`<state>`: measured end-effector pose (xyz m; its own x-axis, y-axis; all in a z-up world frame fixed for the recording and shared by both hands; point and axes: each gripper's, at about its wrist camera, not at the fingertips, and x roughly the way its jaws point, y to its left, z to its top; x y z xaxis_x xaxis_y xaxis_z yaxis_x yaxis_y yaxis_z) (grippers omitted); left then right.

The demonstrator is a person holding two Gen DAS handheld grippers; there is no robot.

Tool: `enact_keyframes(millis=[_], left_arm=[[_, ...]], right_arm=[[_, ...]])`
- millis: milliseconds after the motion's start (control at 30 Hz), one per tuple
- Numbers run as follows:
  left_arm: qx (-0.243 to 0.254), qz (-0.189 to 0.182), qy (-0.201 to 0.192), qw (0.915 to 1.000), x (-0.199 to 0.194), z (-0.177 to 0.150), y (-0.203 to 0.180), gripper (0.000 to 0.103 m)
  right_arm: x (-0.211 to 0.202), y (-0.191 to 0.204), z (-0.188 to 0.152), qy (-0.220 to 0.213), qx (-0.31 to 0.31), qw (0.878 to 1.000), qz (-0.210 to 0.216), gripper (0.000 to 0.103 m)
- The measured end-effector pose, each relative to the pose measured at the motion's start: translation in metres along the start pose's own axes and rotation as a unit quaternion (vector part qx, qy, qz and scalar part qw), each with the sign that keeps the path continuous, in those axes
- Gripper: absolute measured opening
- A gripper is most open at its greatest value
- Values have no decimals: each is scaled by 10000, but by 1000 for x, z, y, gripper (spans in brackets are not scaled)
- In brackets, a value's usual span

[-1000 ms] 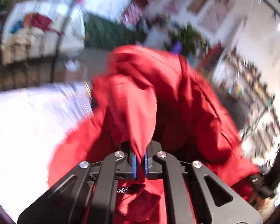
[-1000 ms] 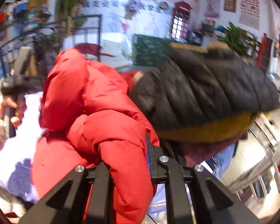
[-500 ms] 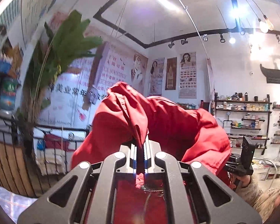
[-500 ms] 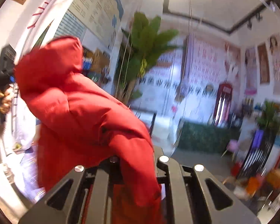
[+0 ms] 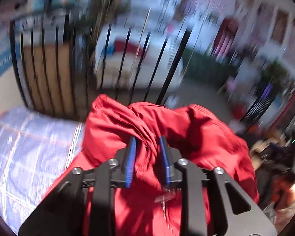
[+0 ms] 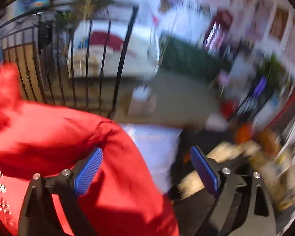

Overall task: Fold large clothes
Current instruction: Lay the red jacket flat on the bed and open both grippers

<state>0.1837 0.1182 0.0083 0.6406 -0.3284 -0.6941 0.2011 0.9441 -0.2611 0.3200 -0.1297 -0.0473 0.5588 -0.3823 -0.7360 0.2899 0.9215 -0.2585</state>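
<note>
Red padded jacket bunched on a checked cloth, both tongs at it.

Left tongs [image 5: 147, 153] stand partly apart, ribbed blue pads flanking a twisted ridge of the red jacket [image 5: 186, 129]; whether they pinch it I cannot tell. Right tongs [image 6: 145, 169] gape wide, smooth puffy jacket fabric draped over the left pad. The jacket lies crumpled on the pale blue checked cloth [image 5: 29, 147]. Beyond stands a black barred railing [image 5: 137, 63], blurred.

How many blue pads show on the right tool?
2. The left pad sits beside the jacket; the right pad is clear of it. Neither is hidden.
</note>
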Motion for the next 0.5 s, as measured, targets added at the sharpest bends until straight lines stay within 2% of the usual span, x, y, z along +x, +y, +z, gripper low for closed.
enact_keyframes(millis=[67,133,167,233,300,333,433,500], left_arm=[[-587,-360,601,9958,56,-50,34,27],[-933,-588,941,9894,82,-88,62,28],[-1074,-653,1038,9866,84,-109,76,30],[-1235,-983,1162,9806,85,-130,100,44],[-1115,-1098,1108,9814,59,-142,124,54],[-1015,-1078,979,9841,31,-140,132,65],[-668,-680,324,9949,-42,-149,163,92],[-550,-316,-5,9980,-102,-159,168,98]], right_arm=[[49,21,-46,729,187,9966,329,88],[62,40,-93,841,-18,9943,657,89],[62,49,-115,834,-223,9941,656,89],[58,63,-166,740,-716,9931,562,89],[44,59,-207,583,-946,9916,668,89],[34,56,-223,512,-1023,9909,705,89],[2,46,-254,339,-891,9916,871,90],[-18,36,-261,241,-691,9906,1154,93]])
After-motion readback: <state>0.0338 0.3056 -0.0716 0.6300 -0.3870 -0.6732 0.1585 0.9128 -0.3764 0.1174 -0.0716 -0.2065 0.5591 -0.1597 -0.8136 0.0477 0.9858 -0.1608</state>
